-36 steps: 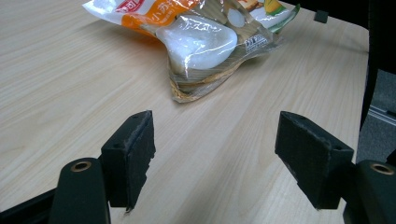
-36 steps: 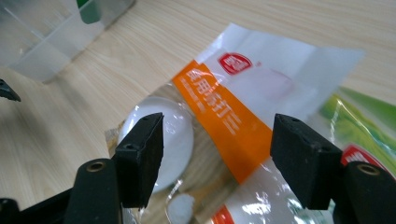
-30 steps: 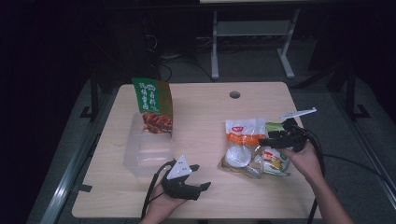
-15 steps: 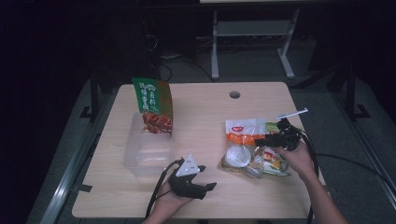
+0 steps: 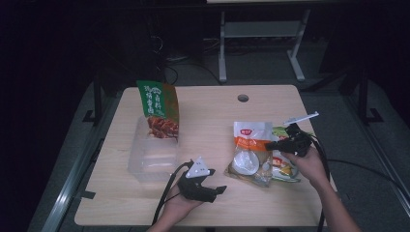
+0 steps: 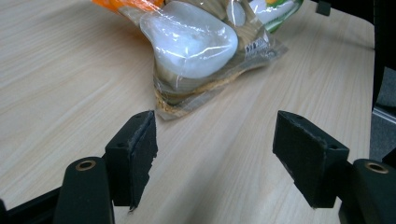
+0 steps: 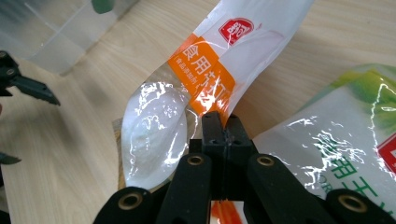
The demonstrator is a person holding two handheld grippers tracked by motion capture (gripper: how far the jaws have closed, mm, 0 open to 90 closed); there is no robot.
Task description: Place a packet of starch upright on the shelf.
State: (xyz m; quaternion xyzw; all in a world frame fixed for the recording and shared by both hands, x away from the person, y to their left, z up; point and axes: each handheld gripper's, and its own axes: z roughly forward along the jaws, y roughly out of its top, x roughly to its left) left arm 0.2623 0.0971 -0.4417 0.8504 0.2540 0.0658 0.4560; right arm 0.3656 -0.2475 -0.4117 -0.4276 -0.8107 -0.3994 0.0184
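Note:
An orange-and-white bag (image 5: 250, 152) with pale lumps inside lies flat on the wooden table (image 5: 208, 116), right of the middle. My right gripper (image 5: 270, 145) reaches its right edge from the right. In the right gripper view the jaws have just been closing, and the gripper (image 7: 223, 123) now pinches the film of the bag (image 7: 210, 79) by the orange band. My left gripper (image 5: 220, 191) lies low near the front edge and points right. In the left gripper view the gripper (image 6: 215, 149) stands open, nothing between its pads, a short way off the bag's corner (image 6: 196, 46).
A green-and-white bag (image 5: 285, 164) lies partly under the first one, under my right hand. A clear plastic tub (image 5: 150, 159) at the left holds an upright green-and-red bag (image 5: 158, 108). A cable hole (image 5: 243, 98) sits in the far part of the table.
The right gripper's jaws have come together on the edge of the orange-and-white bag. Both hands have stayed about where they were.

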